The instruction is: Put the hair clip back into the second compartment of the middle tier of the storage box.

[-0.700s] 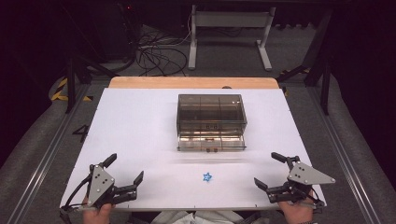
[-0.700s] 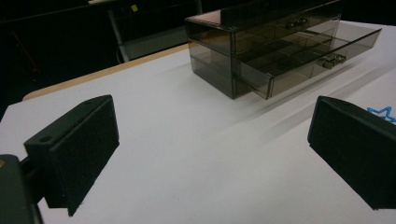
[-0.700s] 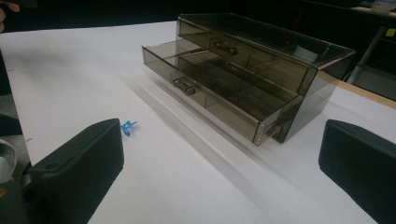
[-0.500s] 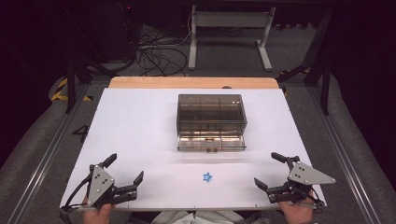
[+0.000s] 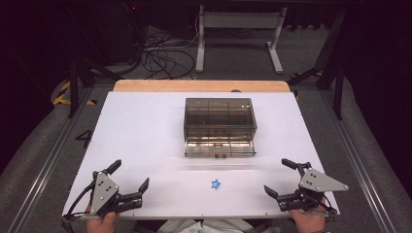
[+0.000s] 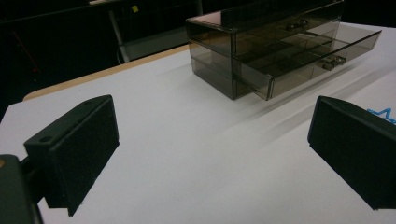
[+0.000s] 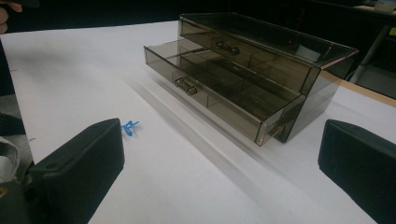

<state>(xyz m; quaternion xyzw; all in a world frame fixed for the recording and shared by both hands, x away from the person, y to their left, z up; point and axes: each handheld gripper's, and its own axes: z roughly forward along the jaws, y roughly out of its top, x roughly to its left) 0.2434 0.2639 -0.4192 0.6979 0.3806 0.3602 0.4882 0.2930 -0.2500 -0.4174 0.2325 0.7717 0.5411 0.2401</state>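
1. Two grippers are on the near edge of the table, one in each hand: the left gripper (image 5: 130, 177) at the left corner and the right gripper (image 5: 278, 177) at the right corner, well apart from each other

2. Left gripper: its two black jaws stand wide apart with nothing between them but bare white surface; in the left gripper view the drawer box (image 6: 275, 56) lies ahead of the jaws and toward the right one

3. One small blue star (image 5: 215, 184) lies flat on the table, between the two grippers and roughly midway, touched by neither; in the left gripper view it peeks out just behind the right jaw, and in the right gripper view the star (image 7: 129, 126) sits just beside the tip of the left jaw

4. One smoked see-through drawer box (image 5: 219, 126) stands beyond the star, ahead of both pairs of jaws and well apart from them; it has two drawers, each with one small handle, and the lower drawer (image 7: 219, 100) is pulled out toward the person while the upper one is shut

5. Right gripper: jaws spread wide, gripping nothing; in the right gripper view the box stands ahead between them

6. Surface: one white sheet (image 5: 145, 131) covers the table, with a strip of bare wooden edge (image 5: 199, 86) at the far side

7. Room: dark, with a grey floor, a tangle of cables (image 5: 163, 56) and a pale metal stand (image 5: 238, 34) beyond the table
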